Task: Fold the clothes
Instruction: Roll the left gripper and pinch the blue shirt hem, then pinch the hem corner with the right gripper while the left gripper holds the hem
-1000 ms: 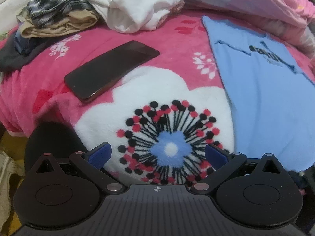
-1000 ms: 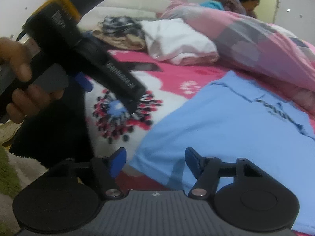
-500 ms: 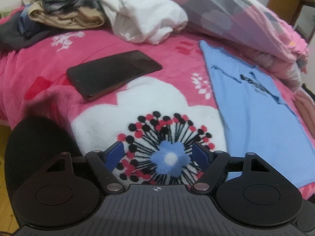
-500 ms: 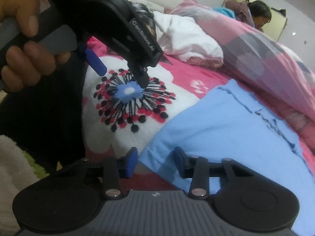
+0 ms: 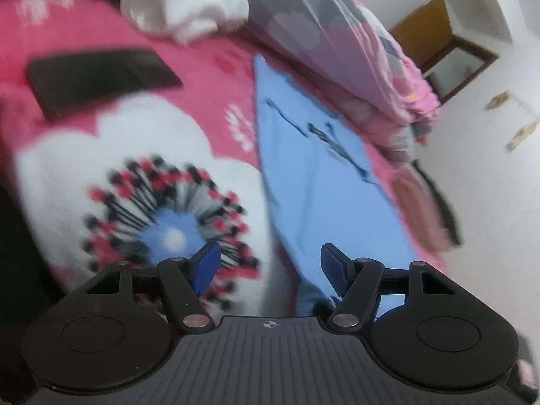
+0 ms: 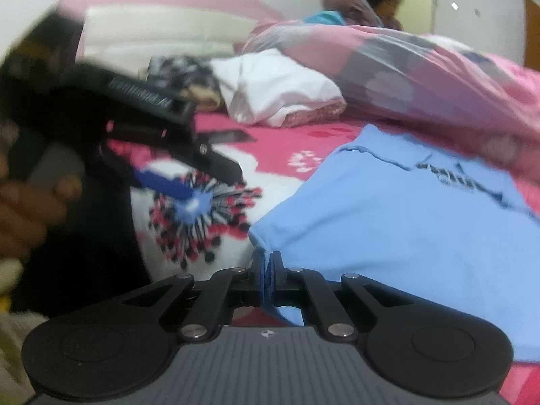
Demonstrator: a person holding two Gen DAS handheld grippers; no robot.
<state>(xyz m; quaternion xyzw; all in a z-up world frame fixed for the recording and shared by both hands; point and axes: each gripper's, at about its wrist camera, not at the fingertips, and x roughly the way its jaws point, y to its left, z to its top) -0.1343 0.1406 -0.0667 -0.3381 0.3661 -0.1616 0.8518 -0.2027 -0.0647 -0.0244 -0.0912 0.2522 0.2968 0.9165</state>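
A light blue T-shirt (image 5: 320, 182) with dark print lies flat on the pink flowered blanket (image 5: 209, 77); it also shows in the right wrist view (image 6: 405, 222). My right gripper (image 6: 268, 266) is shut on the shirt's near left corner at the hem. My left gripper (image 5: 270, 266) is open and empty, hovering over the blanket beside the shirt's left edge, its right finger over the blue cloth. The left gripper also appears in the right wrist view (image 6: 189, 189), held by a hand at the left.
A black phone (image 5: 98, 77) lies on the blanket at far left. A white garment (image 5: 182, 10) and a pile of folded clothes (image 6: 192, 77) sit behind it. A pink and grey quilt (image 5: 337, 44) lies bunched along the shirt's far side. A person (image 6: 374, 3) sits in the background.
My right gripper has closed on the shirt's corner. My left gripper has swung right toward the shirt's left edge and stays open.
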